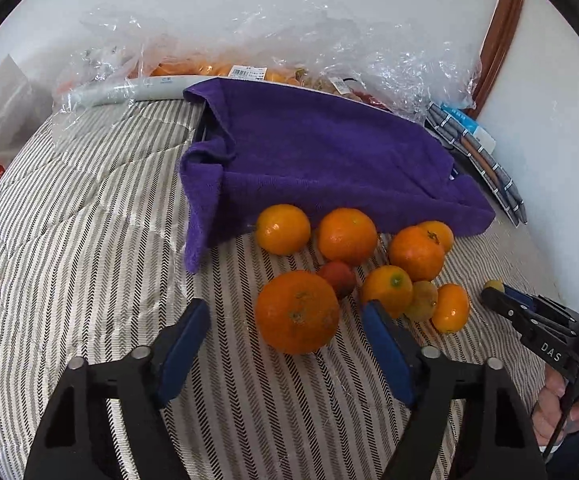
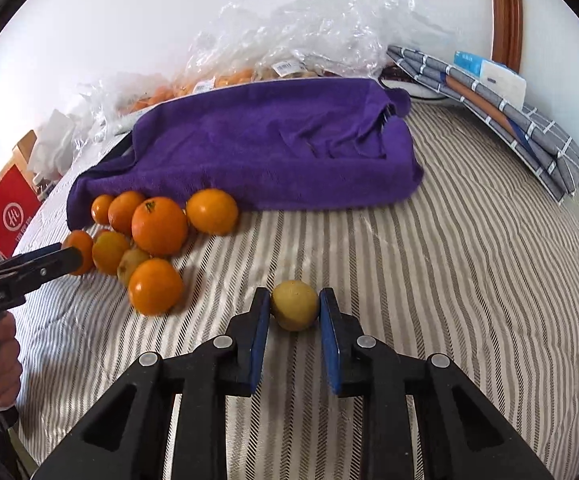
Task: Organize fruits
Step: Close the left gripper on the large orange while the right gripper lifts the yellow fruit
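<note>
- I am holding a small round yellow-green fruit (image 2: 294,305) between the blue pads (image 2: 260,340) of my right gripper (image 2: 294,308); both pads are touching its sides, and the fruit is sitting low over the striped grey-and-cream bedcover (image 2: 469,280).
- My left gripper (image 1: 285,316) is spreading its fingers wide, with nothing between them, around the near side of a large round orange (image 1: 296,312) that is lying on the cover.
- Just beyond that orange a cluster of smaller orange citrus fruits (image 1: 415,254) is lying together, with a small reddish fruit (image 1: 339,278) and a dull yellow-green one (image 1: 423,300) among them.
- The cluster is lying left of the fruit I am gripping, as the right wrist view shows.
- A rumpled purple terry towel (image 1: 329,152) is draping over something just behind the cluster, the far oranges touching its edge.
- Further back, crinkled clear plastic bags (image 1: 289,40) holding more orange fruit are lying against the white wall.
- A folded grey checked cloth (image 2: 509,120) is lying at the far right.
</note>
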Available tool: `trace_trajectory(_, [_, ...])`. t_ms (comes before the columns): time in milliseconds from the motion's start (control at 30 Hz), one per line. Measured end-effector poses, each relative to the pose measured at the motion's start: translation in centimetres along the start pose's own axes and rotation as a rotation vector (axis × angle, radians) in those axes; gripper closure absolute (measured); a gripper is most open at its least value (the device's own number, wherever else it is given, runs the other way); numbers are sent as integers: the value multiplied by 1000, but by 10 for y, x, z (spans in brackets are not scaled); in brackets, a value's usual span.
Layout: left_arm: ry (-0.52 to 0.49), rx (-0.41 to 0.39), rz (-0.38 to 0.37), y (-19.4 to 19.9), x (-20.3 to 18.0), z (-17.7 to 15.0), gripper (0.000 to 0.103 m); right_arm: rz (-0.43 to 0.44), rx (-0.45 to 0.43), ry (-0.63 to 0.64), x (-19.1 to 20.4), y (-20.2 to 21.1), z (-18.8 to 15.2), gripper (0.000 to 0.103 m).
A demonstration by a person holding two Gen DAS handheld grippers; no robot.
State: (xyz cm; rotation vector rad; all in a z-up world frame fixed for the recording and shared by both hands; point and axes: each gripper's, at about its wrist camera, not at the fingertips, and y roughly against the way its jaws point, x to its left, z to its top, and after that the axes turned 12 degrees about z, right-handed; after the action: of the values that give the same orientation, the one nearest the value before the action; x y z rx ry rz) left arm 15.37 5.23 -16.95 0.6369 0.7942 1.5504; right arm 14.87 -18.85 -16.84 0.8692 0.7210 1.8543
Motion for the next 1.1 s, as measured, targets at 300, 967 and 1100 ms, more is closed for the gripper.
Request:
trace_trajectory(300, [11,-35,-46,4,2,-6,64,31,-19,-20,-5,2,0,78])
trace_trajectory(967, [150,-128,-104,21,31,-14,64,73,-73,-9,-4,15,-3,78])
trace_trajectory(1100, [178,-116,-103,21,36,-14,64,55,-79,-18,1,20,-7,78])
